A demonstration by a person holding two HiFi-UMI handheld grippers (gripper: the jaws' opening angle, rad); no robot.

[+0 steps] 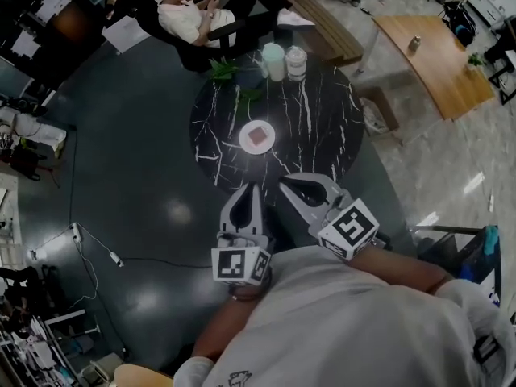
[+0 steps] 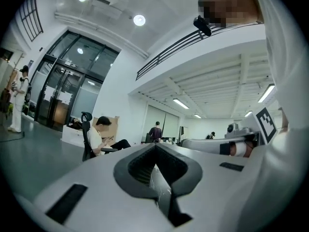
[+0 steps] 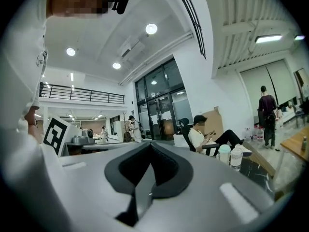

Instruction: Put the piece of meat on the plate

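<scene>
A white plate [image 1: 244, 144] lies in the middle of a round black marble table [image 1: 314, 127], with a brownish piece of meat [image 1: 258, 136] on it. Both grippers are held up close to the person's chest, well short of the plate and apart from it. My left gripper [image 1: 249, 189] [image 2: 155, 147] points level with its jaws together and nothing between them. Just to its right, my right gripper [image 1: 287, 185] [image 3: 150, 144] is likewise shut and empty. Neither gripper view shows the plate; the jaws' own bodies hide it.
Two lidded cups [image 1: 274, 61] [image 1: 296, 63] and a small green plant [image 1: 225, 70] stand at the table's far edge. A person sits in a chair [image 1: 190, 16] beyond it. A wooden table [image 1: 439, 59] is at the right; a cable [image 1: 97, 244] runs over the dark floor.
</scene>
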